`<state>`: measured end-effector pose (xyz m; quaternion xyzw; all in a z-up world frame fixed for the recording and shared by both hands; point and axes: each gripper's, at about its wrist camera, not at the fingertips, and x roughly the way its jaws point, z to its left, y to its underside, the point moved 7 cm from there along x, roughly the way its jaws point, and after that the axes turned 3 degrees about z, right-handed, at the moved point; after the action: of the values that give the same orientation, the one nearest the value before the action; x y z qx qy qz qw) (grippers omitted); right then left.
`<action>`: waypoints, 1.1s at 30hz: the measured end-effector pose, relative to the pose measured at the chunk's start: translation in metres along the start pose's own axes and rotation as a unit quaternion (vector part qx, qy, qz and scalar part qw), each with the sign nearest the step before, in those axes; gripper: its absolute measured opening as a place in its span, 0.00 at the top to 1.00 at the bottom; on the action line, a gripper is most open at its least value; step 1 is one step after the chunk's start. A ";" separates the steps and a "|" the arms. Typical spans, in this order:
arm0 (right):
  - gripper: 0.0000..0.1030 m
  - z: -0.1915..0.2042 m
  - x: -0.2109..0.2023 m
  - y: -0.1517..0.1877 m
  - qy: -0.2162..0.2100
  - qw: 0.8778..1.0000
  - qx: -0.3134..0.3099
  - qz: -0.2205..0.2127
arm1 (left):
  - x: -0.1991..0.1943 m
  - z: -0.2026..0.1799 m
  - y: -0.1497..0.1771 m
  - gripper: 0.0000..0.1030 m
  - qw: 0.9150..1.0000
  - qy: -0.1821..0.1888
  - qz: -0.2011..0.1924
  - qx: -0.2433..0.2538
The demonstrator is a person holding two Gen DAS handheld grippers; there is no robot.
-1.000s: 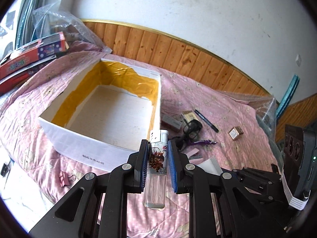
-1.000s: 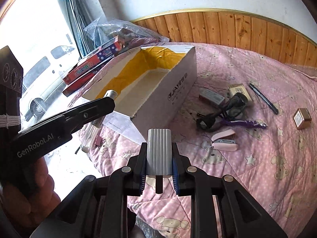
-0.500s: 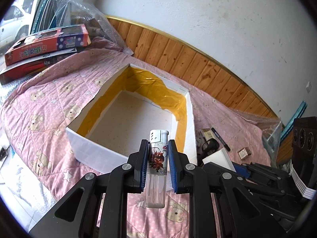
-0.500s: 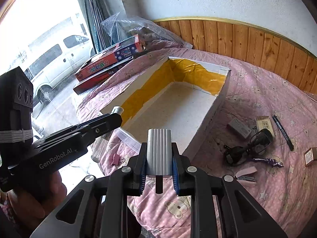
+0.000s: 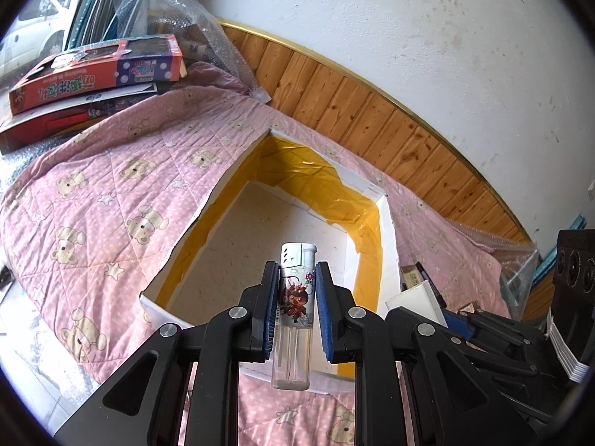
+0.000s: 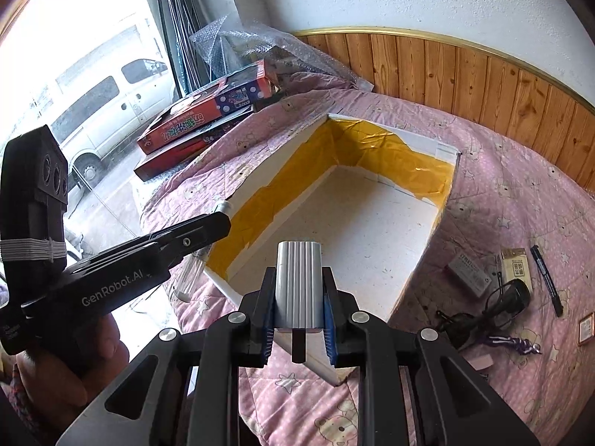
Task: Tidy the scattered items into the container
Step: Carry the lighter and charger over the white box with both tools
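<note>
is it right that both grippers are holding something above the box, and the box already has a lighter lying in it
One part is wrong. The box holds nothing yet: the right wrist view shows its floor bare. The lighter is clamped in the left gripper; the right gripper holds a ribbed silver item.

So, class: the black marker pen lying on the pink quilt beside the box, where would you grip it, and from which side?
Grip the marker pen across the middle of its barrel, coming straight down from above. It lies flat on the quilt, long and thin, so the tool fingers should close across its narrow width. It lies apart from the small yellow box, leaving room either side.
</note>
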<state>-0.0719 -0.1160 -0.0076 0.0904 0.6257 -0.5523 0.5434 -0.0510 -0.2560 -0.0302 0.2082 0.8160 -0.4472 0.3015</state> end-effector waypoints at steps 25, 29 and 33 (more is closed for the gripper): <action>0.78 -0.021 0.072 -0.049 -0.026 0.999 0.008 0.044 | 0.064 0.034 -0.033 0.81 0.997 -0.030 0.061 -0.035; 0.78 -0.023 0.084 -0.055 -0.027 0.998 0.002 0.055 | 0.070 0.040 -0.036 0.81 0.996 -0.028 0.072 -0.044; 0.78 -0.030 0.096 -0.062 -0.021 0.998 0.001 0.065 | 0.085 0.032 -0.039 0.81 0.994 -0.008 0.094 -0.047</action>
<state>-0.1712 -0.1621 -0.0523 0.1195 0.6064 -0.5180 0.5913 -0.1269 -0.2973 -0.0773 0.2655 0.8104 -0.3801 0.3582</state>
